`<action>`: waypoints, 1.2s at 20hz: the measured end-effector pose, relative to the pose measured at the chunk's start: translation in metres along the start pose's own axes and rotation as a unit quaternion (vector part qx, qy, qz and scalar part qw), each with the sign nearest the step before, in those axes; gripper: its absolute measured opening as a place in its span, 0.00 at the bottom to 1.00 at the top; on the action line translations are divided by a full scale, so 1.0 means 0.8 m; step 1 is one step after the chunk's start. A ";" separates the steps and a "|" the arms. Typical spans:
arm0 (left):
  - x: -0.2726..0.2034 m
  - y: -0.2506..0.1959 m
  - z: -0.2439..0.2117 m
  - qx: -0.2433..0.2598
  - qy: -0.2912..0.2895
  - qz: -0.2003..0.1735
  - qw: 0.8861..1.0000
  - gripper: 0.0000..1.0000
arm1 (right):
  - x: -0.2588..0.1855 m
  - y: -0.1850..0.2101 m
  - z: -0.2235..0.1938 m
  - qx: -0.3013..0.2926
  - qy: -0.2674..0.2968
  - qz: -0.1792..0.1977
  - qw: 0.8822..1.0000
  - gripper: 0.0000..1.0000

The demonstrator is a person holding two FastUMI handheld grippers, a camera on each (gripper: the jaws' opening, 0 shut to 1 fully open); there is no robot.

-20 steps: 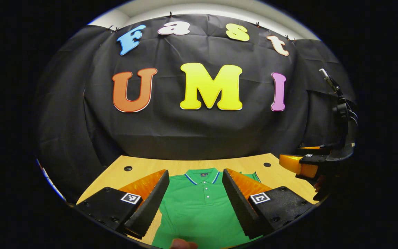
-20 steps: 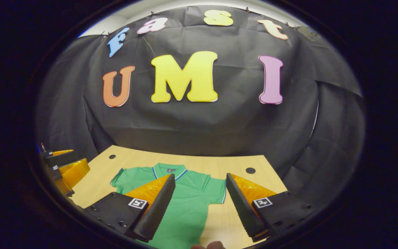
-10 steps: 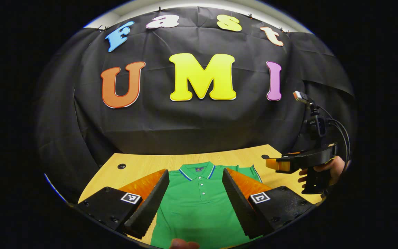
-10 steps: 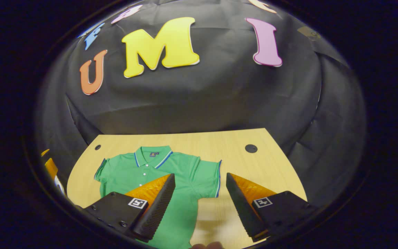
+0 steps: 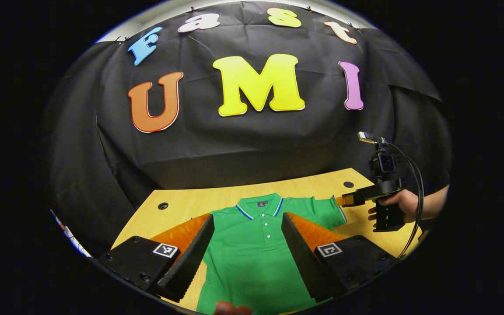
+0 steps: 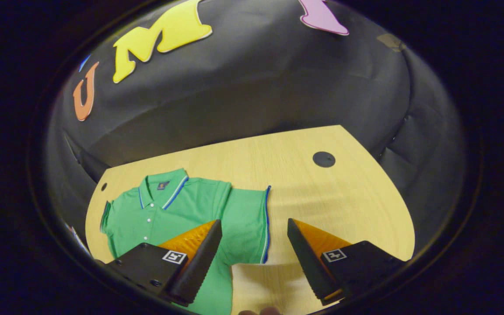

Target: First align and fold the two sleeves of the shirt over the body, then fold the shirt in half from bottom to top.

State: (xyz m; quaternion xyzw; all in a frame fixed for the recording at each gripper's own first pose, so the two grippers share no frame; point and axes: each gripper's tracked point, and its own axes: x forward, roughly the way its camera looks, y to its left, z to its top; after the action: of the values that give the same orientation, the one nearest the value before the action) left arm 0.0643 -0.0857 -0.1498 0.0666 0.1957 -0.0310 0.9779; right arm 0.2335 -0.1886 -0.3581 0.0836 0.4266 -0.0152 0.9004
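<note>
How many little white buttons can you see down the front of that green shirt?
3, in a row down the shirt front just below the collar: top button, middle button, bottom button. More could be hidden lower down.

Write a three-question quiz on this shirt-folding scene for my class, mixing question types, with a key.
1. True or false: the sleeves of the green shirt are already folded over its body.
2. Multiple choice: in the right gripper view, the right tool is aimed at (A) the collar, (B) the blue-trimmed edge of a sleeve, (C) the bottom hem.
3. Fill in: the shirt lies flat on a wooden ____.

Key
1. False: both sleeves lie spread out to the sides.
2. B: the sleeve edge sits between its open fingers.
3. Table. The left tool is also open, pointed at the button placket.
</note>
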 end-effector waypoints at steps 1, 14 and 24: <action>0.002 -0.001 -0.004 0.004 0.005 0.002 1.000 0.99 | 0.010 -0.001 -0.001 0.003 0.003 0.000 1.000 0.97; -0.005 0.014 -0.032 0.022 0.038 0.025 0.999 1.00 | 0.070 -0.007 -0.020 -0.007 0.027 0.003 1.000 0.53; -0.011 0.019 -0.032 0.020 0.039 0.029 0.999 1.00 | 0.070 -0.008 -0.014 0.036 0.029 0.015 0.999 0.03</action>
State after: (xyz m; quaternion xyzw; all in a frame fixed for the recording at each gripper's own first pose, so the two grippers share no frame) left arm 0.0479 -0.0666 -0.1676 0.0925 0.2310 -0.0035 0.9685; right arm 0.2599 -0.1904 -0.4091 0.1229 0.4501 -0.0141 0.8844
